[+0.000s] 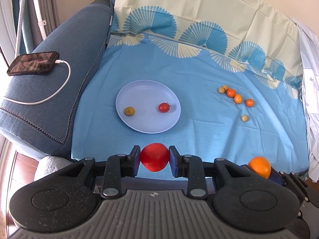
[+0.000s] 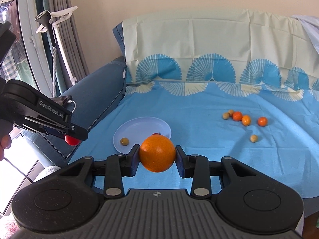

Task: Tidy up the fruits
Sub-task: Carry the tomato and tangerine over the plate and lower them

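My left gripper (image 1: pixel 154 160) is shut on a red tomato (image 1: pixel 154 159), held above the near edge of the blue cloth. My right gripper (image 2: pixel 157 156) is shut on an orange (image 2: pixel 157 153); the same orange (image 1: pixel 259 167) shows low at the right of the left wrist view. A pale blue plate (image 1: pixel 148 125) lies ahead on the cloth with a small red tomato (image 1: pixel 163 107) and a greenish fruit (image 1: pixel 129 111) in it. Several small orange and yellowish fruits (image 1: pixel 237 97) lie loose to the plate's right. In the right wrist view the left gripper (image 2: pixel 72 137) sits at the left with its tomato (image 2: pixel 71 140).
A blue sofa armrest (image 1: pixel 59 83) at the left carries a phone (image 1: pixel 33 62) on a white cable. The cloth (image 1: pixel 199 119) covers the seat and climbs the backrest. White fabric (image 1: pixel 311 99) bunches at the right edge. A white stand (image 2: pixel 59 39) and curtains are at the far left.
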`<state>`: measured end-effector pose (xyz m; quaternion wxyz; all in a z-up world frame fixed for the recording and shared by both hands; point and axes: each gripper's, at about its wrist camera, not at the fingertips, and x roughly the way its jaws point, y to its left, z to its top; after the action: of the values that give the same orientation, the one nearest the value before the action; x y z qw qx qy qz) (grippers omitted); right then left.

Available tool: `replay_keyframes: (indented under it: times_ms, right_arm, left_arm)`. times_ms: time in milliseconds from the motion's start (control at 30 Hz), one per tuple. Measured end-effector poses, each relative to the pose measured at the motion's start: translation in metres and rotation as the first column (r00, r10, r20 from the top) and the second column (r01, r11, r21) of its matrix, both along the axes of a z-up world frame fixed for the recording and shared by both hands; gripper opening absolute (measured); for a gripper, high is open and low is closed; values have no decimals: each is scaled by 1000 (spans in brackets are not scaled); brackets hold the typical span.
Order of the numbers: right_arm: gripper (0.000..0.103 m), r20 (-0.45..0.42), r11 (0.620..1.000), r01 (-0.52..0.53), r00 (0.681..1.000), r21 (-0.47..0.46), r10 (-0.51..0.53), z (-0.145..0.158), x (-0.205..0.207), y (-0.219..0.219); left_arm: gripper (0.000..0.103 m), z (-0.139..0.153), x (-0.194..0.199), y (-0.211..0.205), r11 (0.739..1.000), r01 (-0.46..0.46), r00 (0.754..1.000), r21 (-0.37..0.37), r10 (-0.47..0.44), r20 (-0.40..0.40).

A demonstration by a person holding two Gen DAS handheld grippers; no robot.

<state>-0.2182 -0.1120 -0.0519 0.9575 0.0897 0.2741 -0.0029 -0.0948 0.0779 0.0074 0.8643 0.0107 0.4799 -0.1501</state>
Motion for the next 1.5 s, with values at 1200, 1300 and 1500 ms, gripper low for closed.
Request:
replay_keyframes:
  times_ms: [1200, 1300, 1500]
  right_arm:
    - [39, -187, 989, -139, 974, -52, 127, -71, 192, 34]
    - [39, -209, 988, -145, 969, -50, 131, -82, 208, 35]
    - [39, -261, 987, -155, 956, -53, 136, -105, 229, 35]
  left_arm:
    - [34, -103, 185, -24, 994, -41, 996, 97, 48, -74]
    - [34, -116, 197, -27, 991, -37, 996, 126, 47, -74]
    - [34, -139, 215, -33, 985, -31, 996, 169, 45, -79]
